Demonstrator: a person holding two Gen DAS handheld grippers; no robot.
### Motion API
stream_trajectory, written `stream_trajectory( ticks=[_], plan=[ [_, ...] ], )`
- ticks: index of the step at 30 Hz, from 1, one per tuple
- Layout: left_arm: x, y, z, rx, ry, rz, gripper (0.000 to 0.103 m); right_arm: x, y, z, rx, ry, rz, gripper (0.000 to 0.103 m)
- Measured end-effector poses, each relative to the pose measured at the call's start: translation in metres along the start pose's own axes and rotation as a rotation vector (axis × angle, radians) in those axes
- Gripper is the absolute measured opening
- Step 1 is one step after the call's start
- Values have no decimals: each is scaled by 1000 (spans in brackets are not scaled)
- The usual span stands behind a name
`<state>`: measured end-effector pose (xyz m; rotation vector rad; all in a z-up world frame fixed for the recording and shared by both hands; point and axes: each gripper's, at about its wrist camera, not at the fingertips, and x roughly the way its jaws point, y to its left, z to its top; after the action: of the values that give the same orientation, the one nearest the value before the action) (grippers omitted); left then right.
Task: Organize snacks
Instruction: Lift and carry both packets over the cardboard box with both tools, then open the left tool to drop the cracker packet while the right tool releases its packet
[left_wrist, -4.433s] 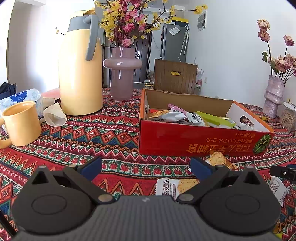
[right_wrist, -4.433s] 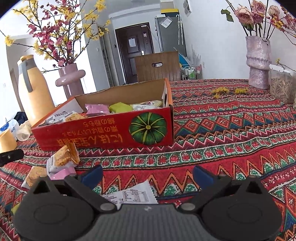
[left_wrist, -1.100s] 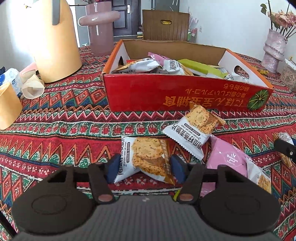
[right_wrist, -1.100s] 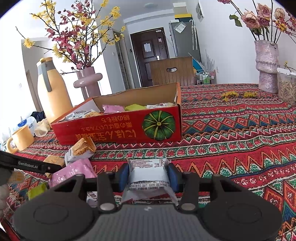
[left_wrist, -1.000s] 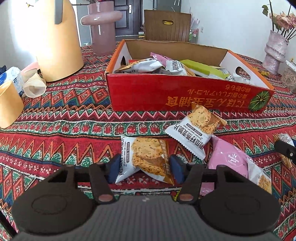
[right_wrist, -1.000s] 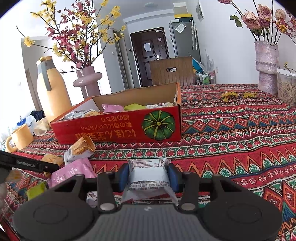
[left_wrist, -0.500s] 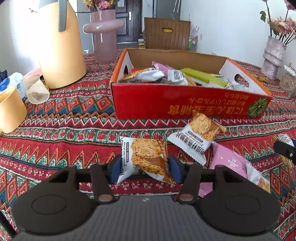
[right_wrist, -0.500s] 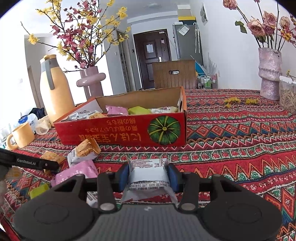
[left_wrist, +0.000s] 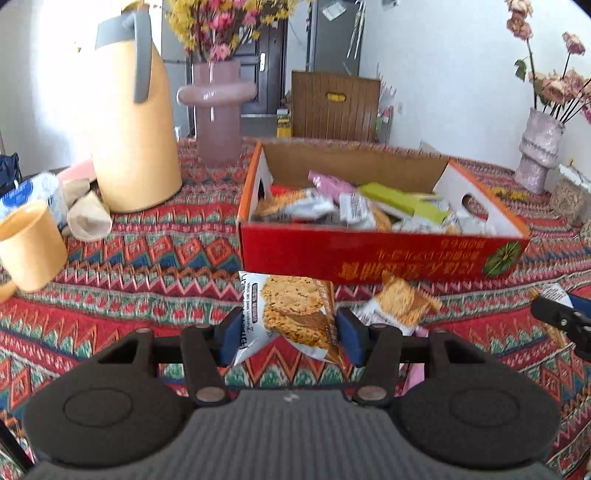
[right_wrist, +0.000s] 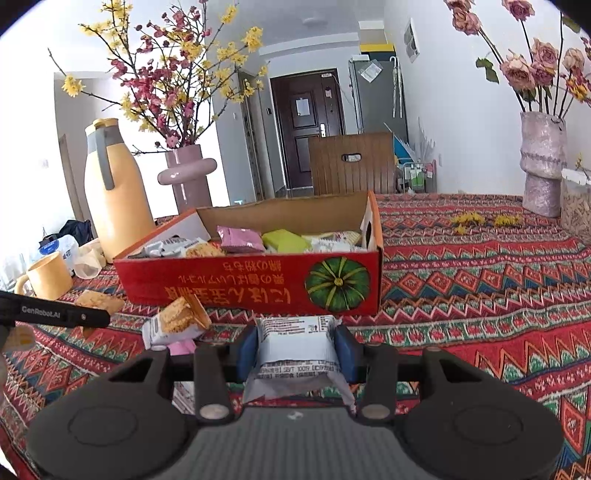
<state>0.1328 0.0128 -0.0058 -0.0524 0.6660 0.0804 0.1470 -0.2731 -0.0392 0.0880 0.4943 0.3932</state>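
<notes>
Item one: my left hand-held gripper (left_wrist: 288, 334), low centre of the left wrist view, is clamped on a cracker packet (left_wrist: 291, 314), its blue pads pressed to both side edges. I see the packet held clear of the desk (left_wrist: 147, 266), just in front of the red cardboard box (left_wrist: 369, 254).

Item two: my right hand-held gripper (right_wrist: 295, 350), low centre of the right wrist view, is closed on a white snack packet (right_wrist: 295, 345), printed back facing the camera. It sits directly before the box's front wall (right_wrist: 251, 286), near the green pumpkin print (right_wrist: 337, 283).

Item three: the box, middle of both frames, is open-topped and holds mixed packets, among them a pink one (right_wrist: 240, 239) and a green one (right_wrist: 286, 240).

Item four: loose on the patterned cloth, a second cracker packet (left_wrist: 400, 306) lies just right of my left gripper, leaning at the box's foot.

Item five: upper left of the left wrist view, a yellow thermos jug (left_wrist: 133, 122) stands beside a pink vase (left_wrist: 218, 110) of blossom branches. A yellow mug (left_wrist: 29, 243) sits at the left edge, with a crumpled paper cup (left_wrist: 90, 218) between mug and jug.

Item six: far right, a textured vase (right_wrist: 543, 162) of dried roses.
</notes>
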Motion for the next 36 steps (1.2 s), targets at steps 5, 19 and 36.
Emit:
stream_trajectory(
  ticks=[5, 19, 36],
  plan=[
    [-9, -2, 19, 7, -55, -4, 55, 0, 6, 16, -19, -43, -6, 44],
    [-20, -19, 71, -5, -183, -40, 55, 12, 21, 76, -54, -174, 0, 44],
    [34, -29, 113, -71, -203, -40, 55, 80, 14, 121, 2, -210, -36, 44]
  ],
)
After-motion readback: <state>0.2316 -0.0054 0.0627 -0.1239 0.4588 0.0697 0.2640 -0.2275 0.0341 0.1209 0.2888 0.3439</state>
